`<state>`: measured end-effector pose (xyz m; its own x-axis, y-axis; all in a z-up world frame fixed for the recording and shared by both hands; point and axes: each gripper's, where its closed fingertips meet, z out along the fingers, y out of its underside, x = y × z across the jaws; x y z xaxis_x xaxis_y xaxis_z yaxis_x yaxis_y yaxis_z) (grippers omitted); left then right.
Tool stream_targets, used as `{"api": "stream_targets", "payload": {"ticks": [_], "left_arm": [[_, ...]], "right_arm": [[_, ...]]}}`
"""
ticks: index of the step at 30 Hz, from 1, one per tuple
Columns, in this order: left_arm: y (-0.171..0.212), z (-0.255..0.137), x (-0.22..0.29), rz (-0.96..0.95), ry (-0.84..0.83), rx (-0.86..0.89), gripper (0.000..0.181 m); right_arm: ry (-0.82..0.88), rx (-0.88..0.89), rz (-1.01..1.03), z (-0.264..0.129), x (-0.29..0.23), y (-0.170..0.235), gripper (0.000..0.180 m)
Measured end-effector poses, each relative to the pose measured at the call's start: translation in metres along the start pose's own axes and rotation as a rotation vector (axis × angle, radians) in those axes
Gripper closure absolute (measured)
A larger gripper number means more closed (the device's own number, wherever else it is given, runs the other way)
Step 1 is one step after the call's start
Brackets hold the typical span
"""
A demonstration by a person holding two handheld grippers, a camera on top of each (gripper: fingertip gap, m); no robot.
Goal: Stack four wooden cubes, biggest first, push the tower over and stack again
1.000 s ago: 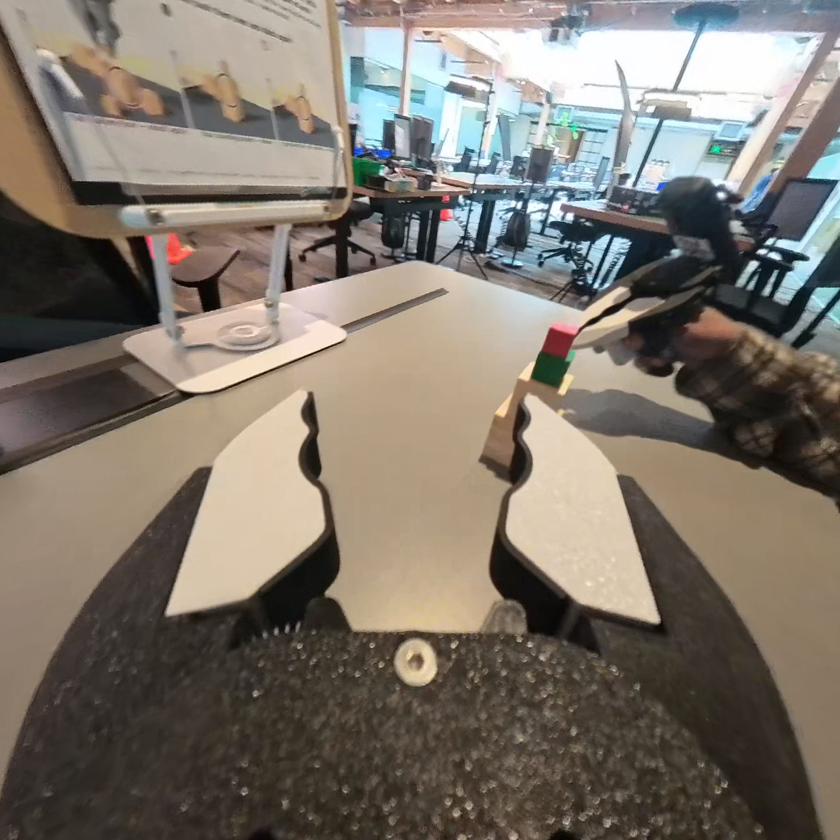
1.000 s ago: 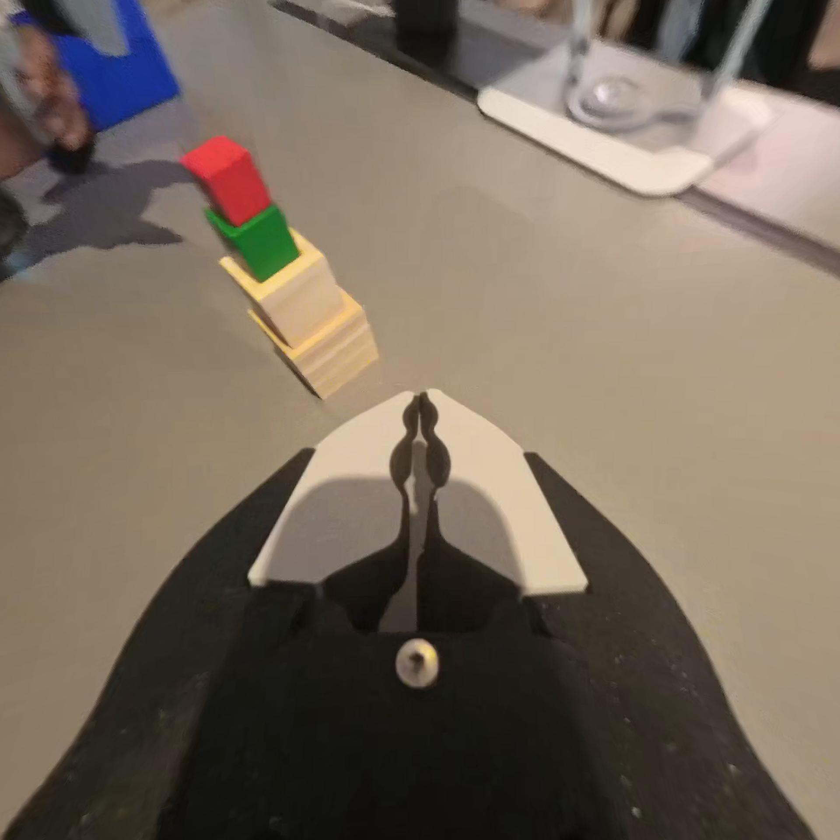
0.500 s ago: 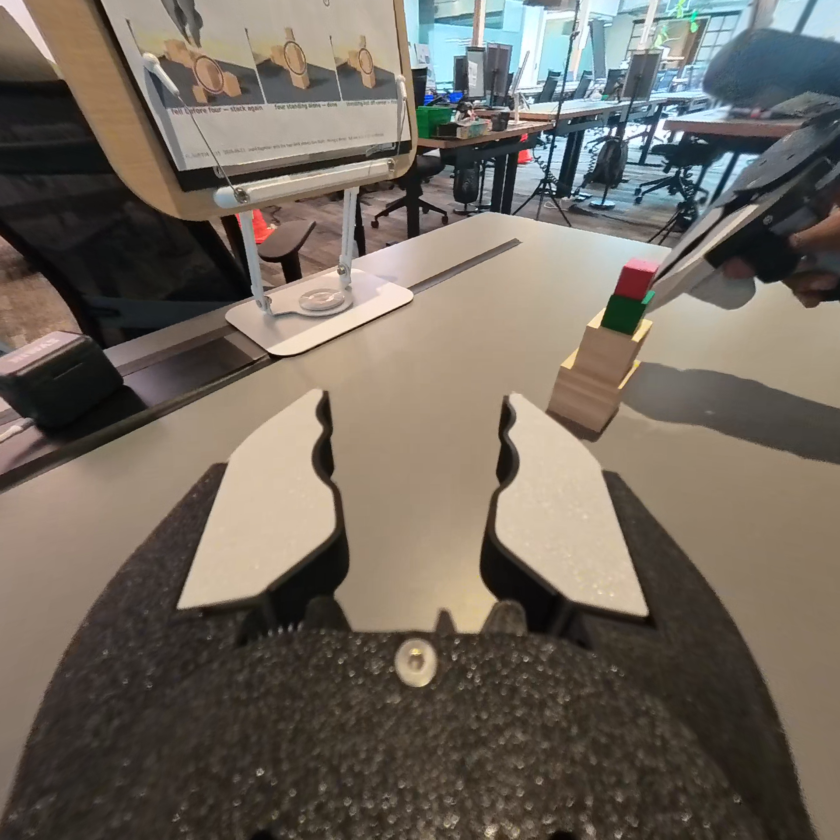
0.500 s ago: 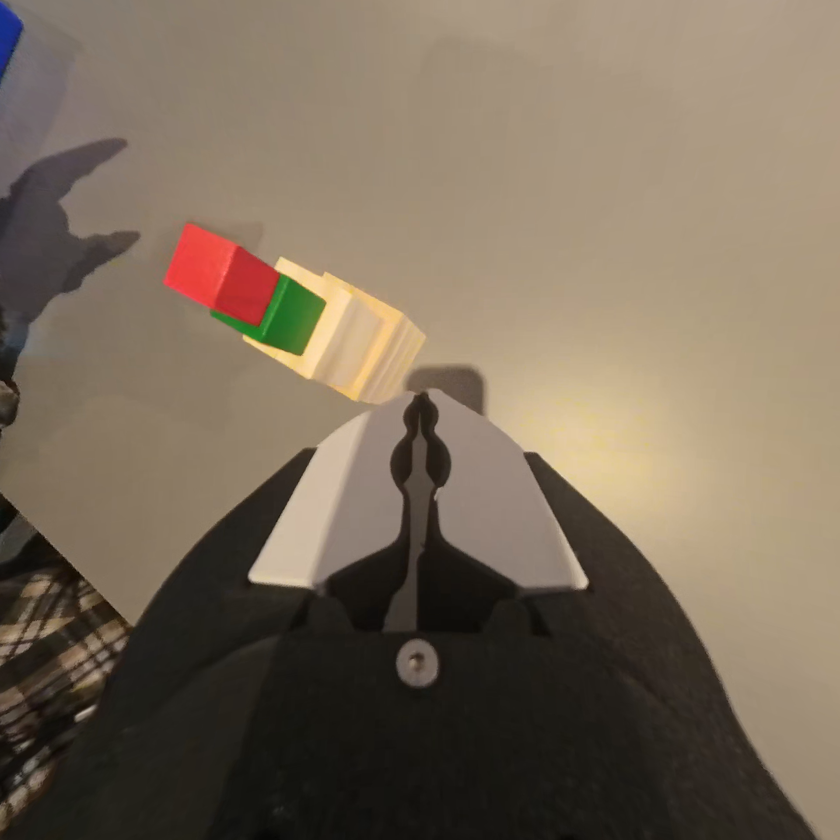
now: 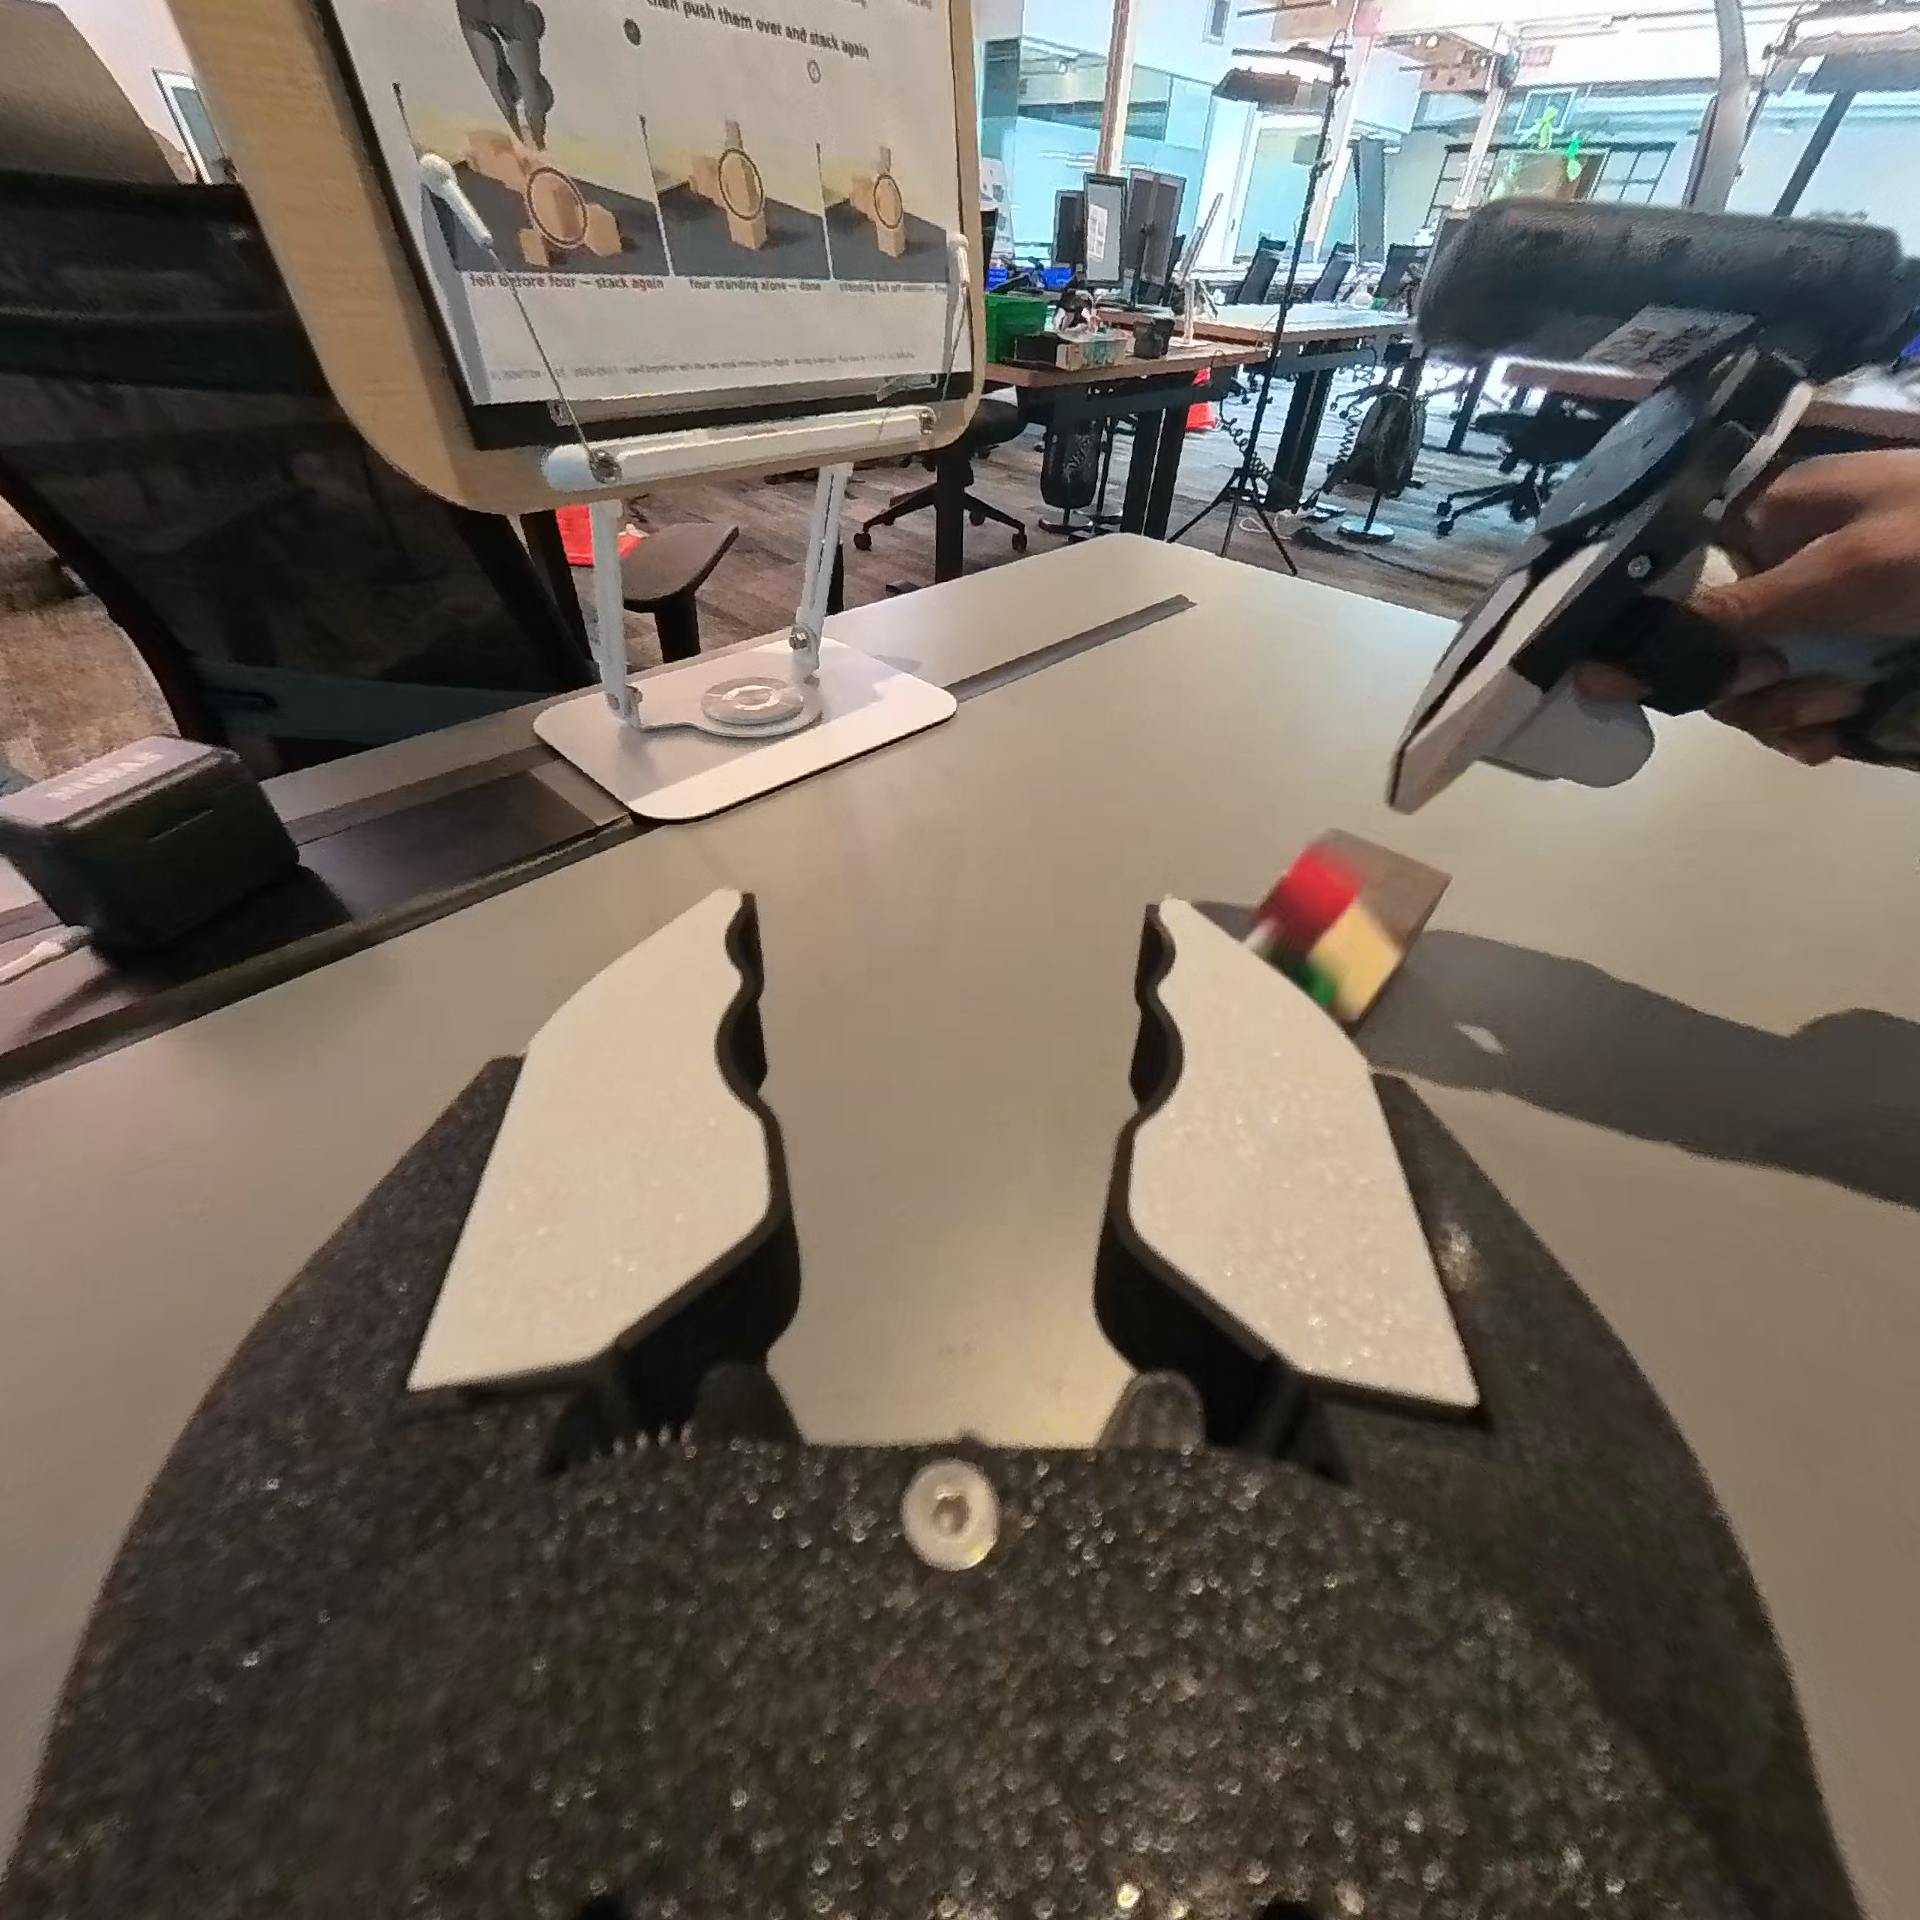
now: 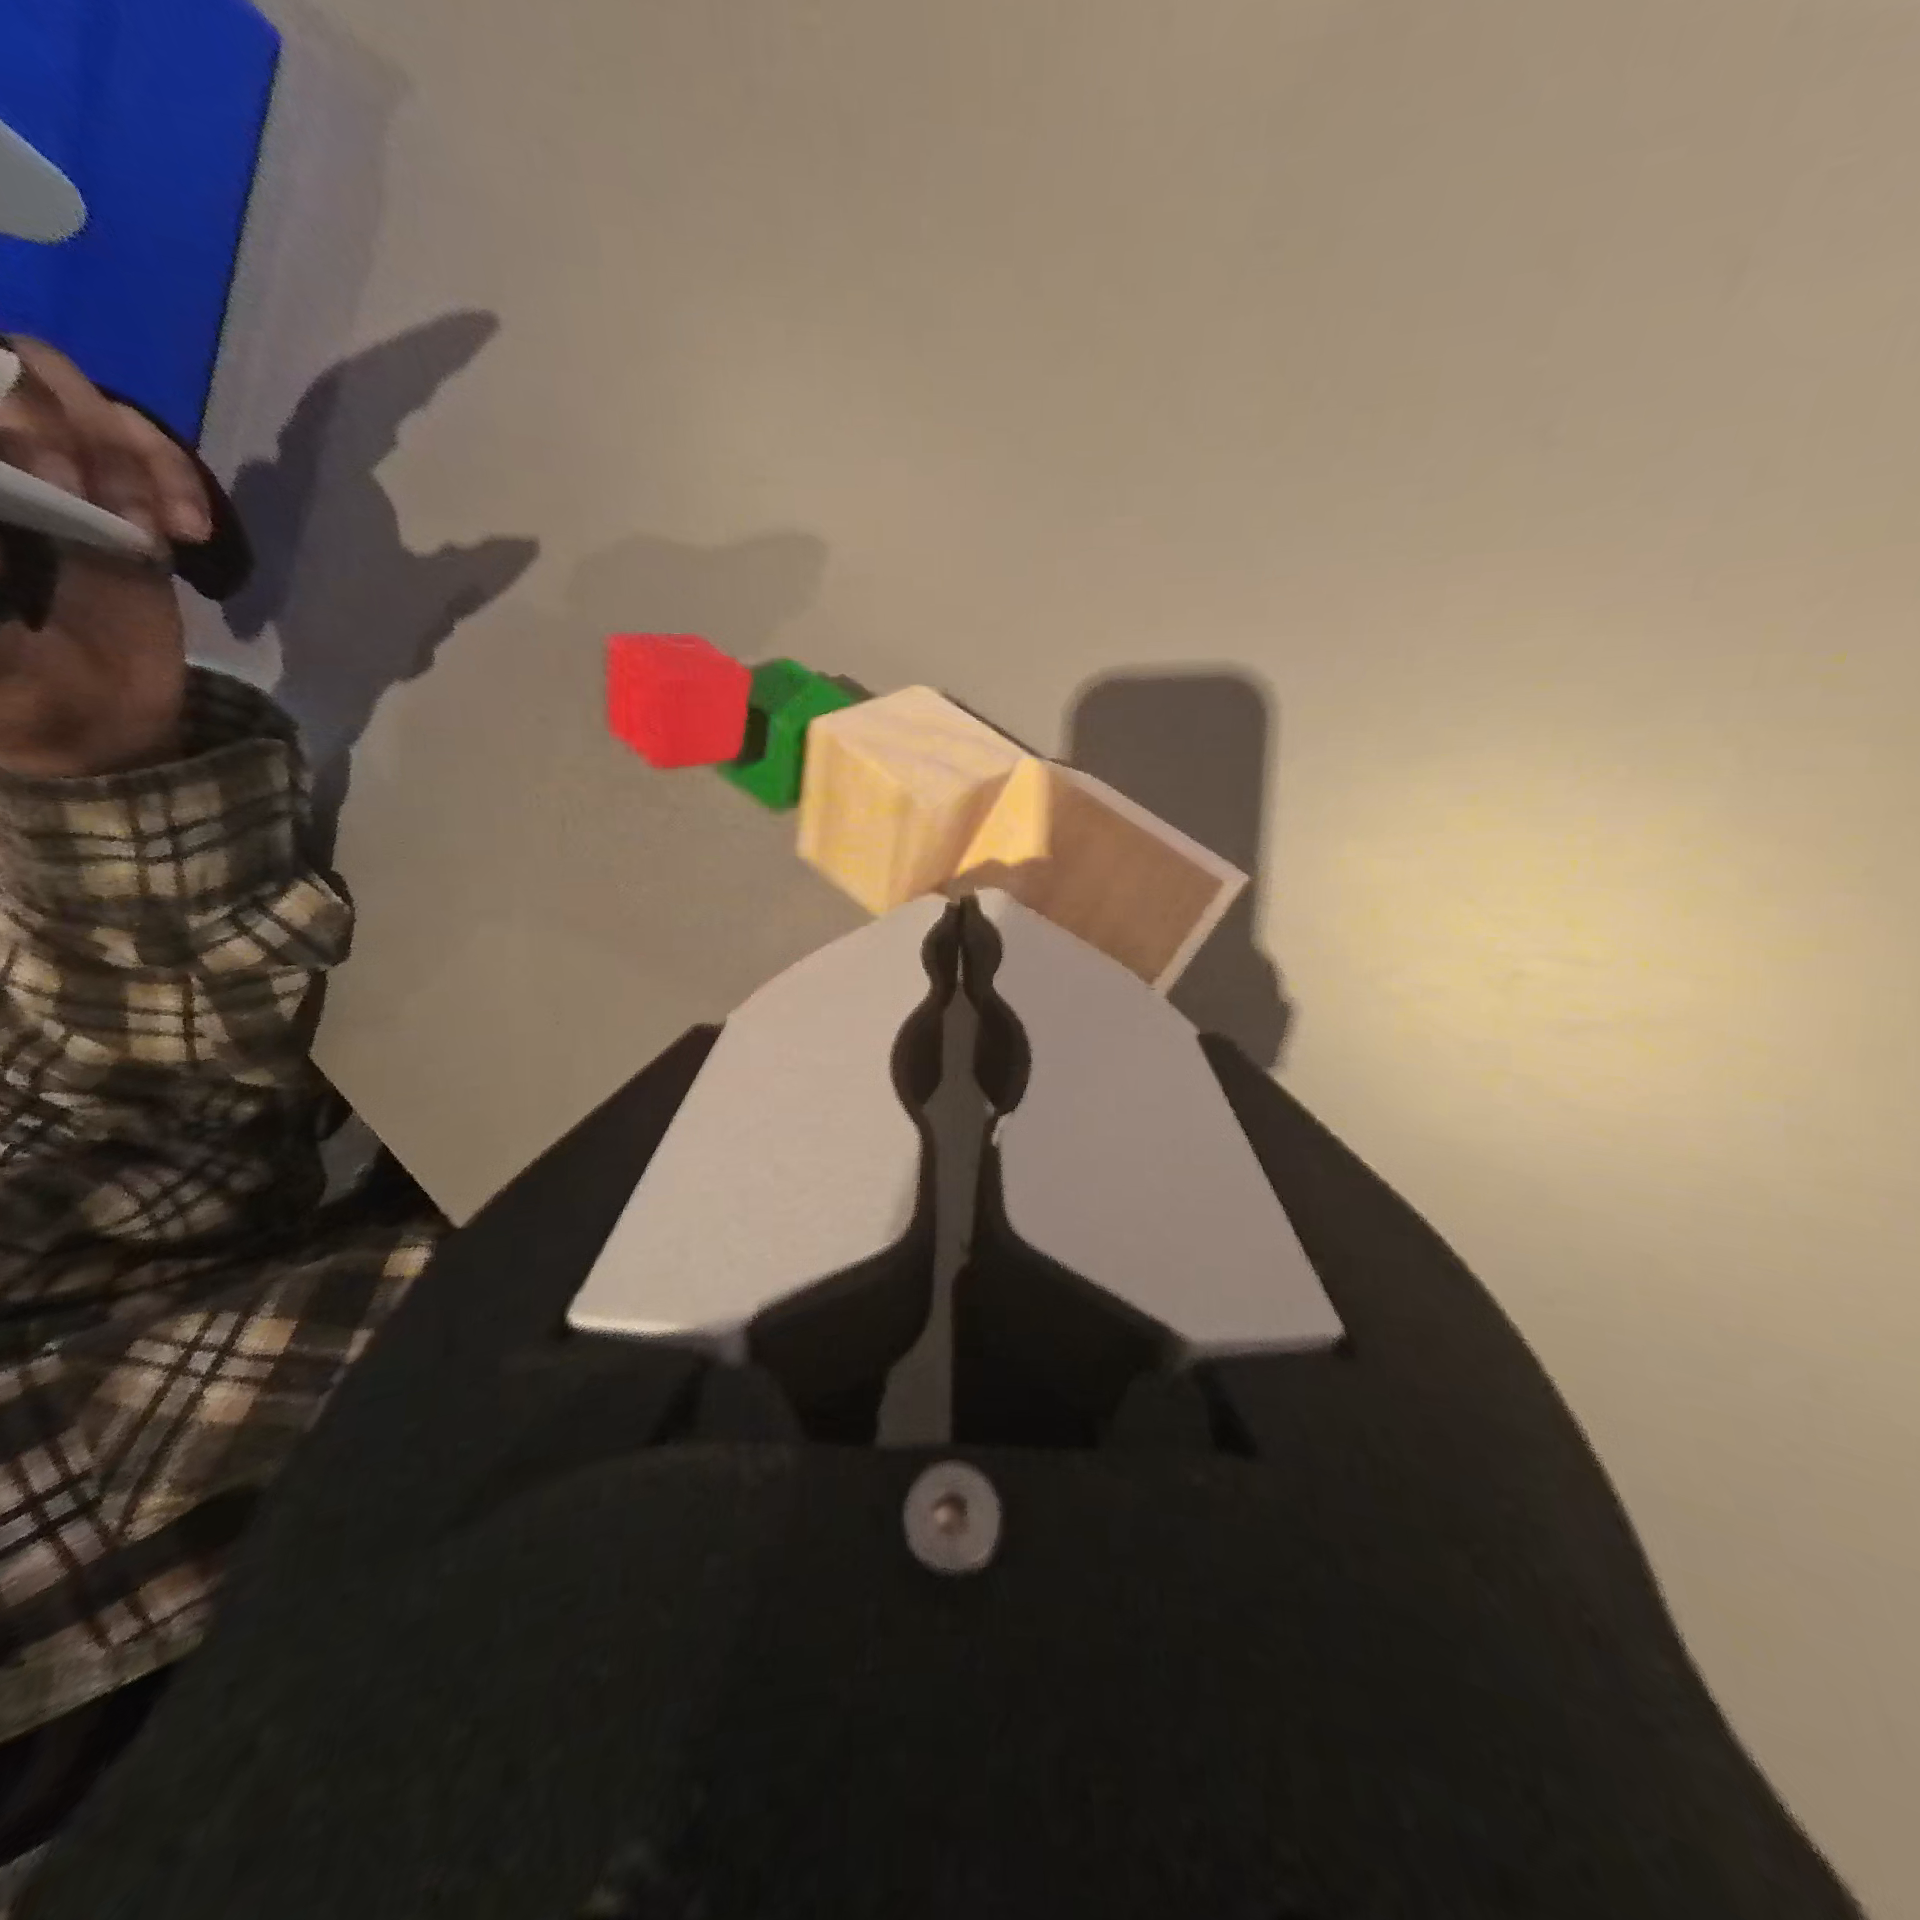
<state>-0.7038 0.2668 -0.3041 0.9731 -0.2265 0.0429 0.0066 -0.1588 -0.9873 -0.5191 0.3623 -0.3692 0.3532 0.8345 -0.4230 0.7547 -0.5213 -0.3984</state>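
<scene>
The tower of four wooden cubes is toppling toward my left gripper. In the right wrist view the red cube [image 6: 677, 698], green cube [image 6: 781, 746], smaller plain cube [image 6: 894, 795] and biggest plain cube [image 6: 1127, 883] lie tipped in a row, coming apart. My right gripper [image 6: 958, 914] is shut and empty, its tips right at the plain cubes. In the left wrist view the falling cubes blur: red cube [image 5: 1311, 891], plain cube [image 5: 1361, 956], biggest cube [image 5: 1392, 883]. My left gripper [image 5: 945, 914] is open and empty, low over the grey table [image 5: 935, 810]. The right gripper [image 5: 1455, 727] hangs above the cubes.
A document stand with a picture sheet [image 5: 665, 208] sits on a white base plate [image 5: 748, 717] at the table's back edge. A black box [image 5: 135, 831] lies at far left. A blue object [image 6: 114, 208] and a plaid sleeve [image 6: 156, 987] show left in the right wrist view.
The upright tower has been knocked over toward the left gripper and the cubes are falling apart. The right gripper swept in shut against it and now stands above it.
</scene>
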Motion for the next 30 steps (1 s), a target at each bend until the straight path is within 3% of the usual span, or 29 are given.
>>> {"api": "stream_targets", "payload": {"ticks": [1,14,17,20,22,30], "left_arm": [[0.0,0.0,0.0,-0.002,0.004,0.001,0.112],[-0.002,0.004,0.015,0.037,0.083,0.026,0.112],[-0.003,0.004,0.017,0.055,0.086,0.032,0.112],[-0.005,0.002,0.017,0.064,0.081,0.044,0.112],[-0.007,0.001,0.015,0.06,0.077,0.054,0.112],[-0.008,-0.003,0.006,0.043,0.057,0.059,0.112]], "right_arm": [[0.011,0.004,-0.004,-0.002,0.003,0.001,0.18],[0.044,0.178,-0.185,-0.033,0.021,0.024,0.18],[0.088,0.231,-0.321,-0.041,0.02,0.023,0.154],[0.162,0.285,-0.494,-0.048,0.015,0.014,0.114],[0.196,0.276,-0.567,-0.047,0.008,0.008,0.097],[0.249,-0.031,-0.698,0.007,-0.012,-0.004,0.086]]}}
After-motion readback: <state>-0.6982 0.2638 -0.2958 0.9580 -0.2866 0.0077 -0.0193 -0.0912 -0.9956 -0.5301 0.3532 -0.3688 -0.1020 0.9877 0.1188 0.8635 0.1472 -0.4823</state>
